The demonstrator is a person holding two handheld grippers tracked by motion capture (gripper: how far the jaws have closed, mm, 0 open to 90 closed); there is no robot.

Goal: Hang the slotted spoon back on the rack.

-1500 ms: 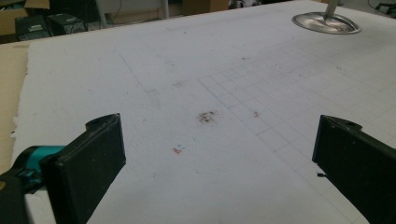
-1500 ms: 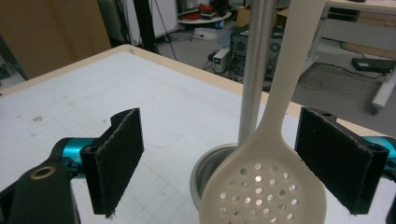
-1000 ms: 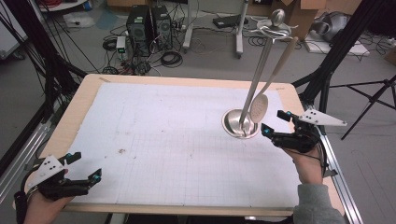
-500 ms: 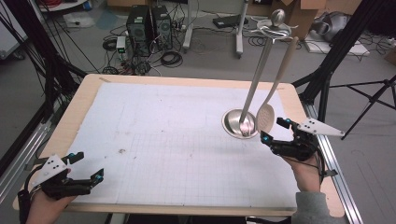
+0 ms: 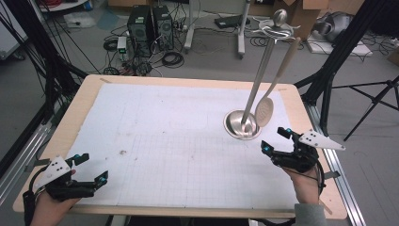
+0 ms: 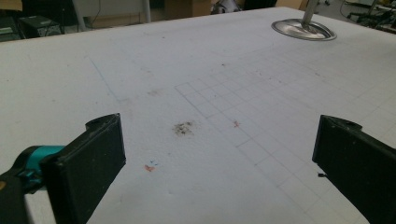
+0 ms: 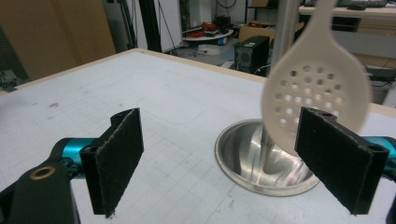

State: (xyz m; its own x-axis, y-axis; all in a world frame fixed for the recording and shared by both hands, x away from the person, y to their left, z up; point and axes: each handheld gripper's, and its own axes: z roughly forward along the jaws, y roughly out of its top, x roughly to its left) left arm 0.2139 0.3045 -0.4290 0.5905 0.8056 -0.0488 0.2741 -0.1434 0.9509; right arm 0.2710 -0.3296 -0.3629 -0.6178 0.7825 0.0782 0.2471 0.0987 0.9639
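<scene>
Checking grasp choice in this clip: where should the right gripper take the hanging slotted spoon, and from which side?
Probably the lower handle just above the perforated bowl of the slotted spoon, approached from the person's side by the open right gripper. It hangs tilted from the stand, and the narrow handle suits the fingers better than the broad bowl.

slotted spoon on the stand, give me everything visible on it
The slotted spoon is cream-coloured and looks like plastic. Its round bowl, pierced with many small holes, hangs downward from a long handle hooked at the top of the metal stand. It dangles tilted above the stand's dish-shaped base. The open right gripper is near but apart.
</scene>
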